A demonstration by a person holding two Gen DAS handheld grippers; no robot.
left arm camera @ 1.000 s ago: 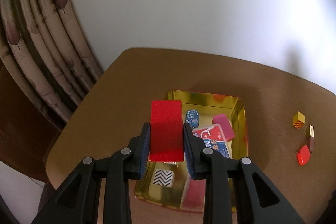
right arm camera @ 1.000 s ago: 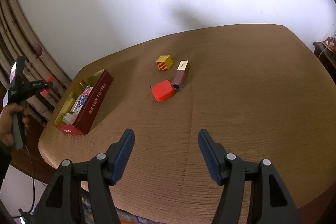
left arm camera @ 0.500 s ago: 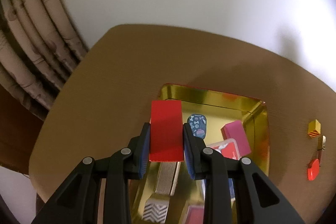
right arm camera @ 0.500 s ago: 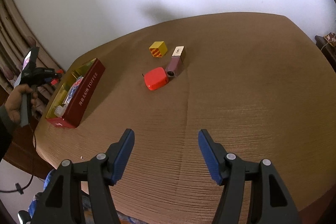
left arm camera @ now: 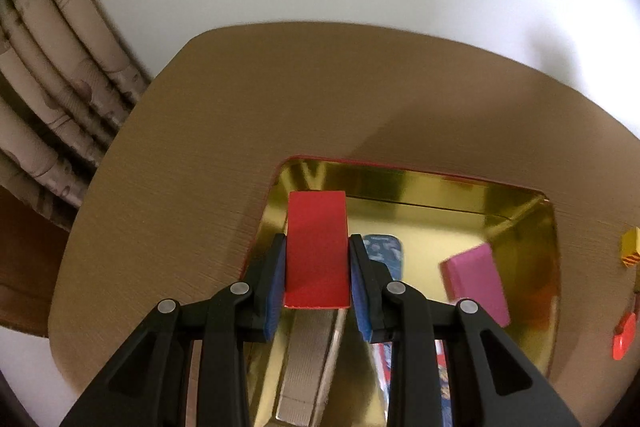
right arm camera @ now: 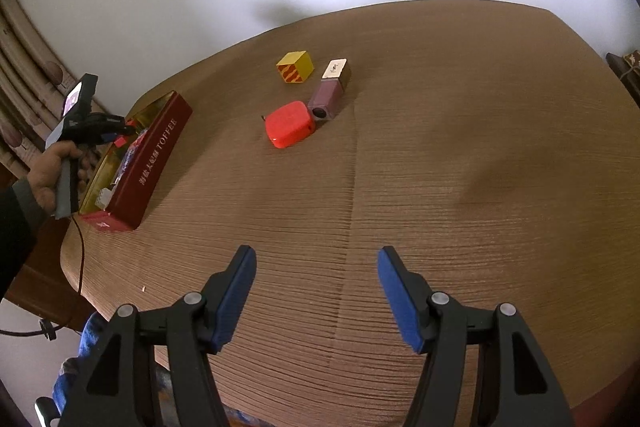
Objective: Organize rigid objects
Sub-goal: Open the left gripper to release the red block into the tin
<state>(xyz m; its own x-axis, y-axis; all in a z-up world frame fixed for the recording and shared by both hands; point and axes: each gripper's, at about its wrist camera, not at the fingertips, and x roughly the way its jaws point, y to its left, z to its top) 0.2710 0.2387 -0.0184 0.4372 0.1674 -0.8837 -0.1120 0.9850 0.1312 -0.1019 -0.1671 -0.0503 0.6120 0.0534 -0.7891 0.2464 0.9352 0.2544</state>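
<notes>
A plain white wall and pleated patterned curtains (left arm camera: pixel 52 75) sit behind a rounded brown worktop (right arm camera: pixel 440 187) with a fine ribbed grain.

The left gripper (left arm camera: pixel 317 269) is clamped tight on a red block (left arm camera: pixel 317 247), pressed between the blue pads (left arm camera: pixel 276 283) on both sides, so the jaws are closed about as far as the block allows. The block is held upright over the near-left part of a gold-lined tin (left arm camera: pixel 420 183), pointing steeply down into it; whether it touches the bottom can't be told. Inside the tin a pink block (left arm camera: pixel 476 283) is seen to the right, a blue patterned piece (left arm camera: pixel 384 251) just behind the right jaw, a beige ribbed bar (left arm camera: pixel 308 359) underneath, and a red-and-blue printed packet (left arm camera: pixel 440 375) mostly hidden by the gripper frame.

From the right wrist view, the same tin (right arm camera: pixel 156 155) is shown as a red box with "TOFFEE" on its side, sitting at the left edge of the worktop, with a hand (right arm camera: pixel 52 171) wrapped around the left gripper's handle above it.

The right gripper (right arm camera: pixel 316 291) is held wide open over bare worktop, nothing between its jaws. Well ahead of it, three things are left out: a red-orange rounded case (right arm camera: pixel 290 123), touching or just beside a mauve bottle with a gold-and-cream cap (right arm camera: pixel 330 91) lying on its side, and a yellow cube with red stripes (right arm camera: pixel 295 67) just behind them, apart.
</notes>
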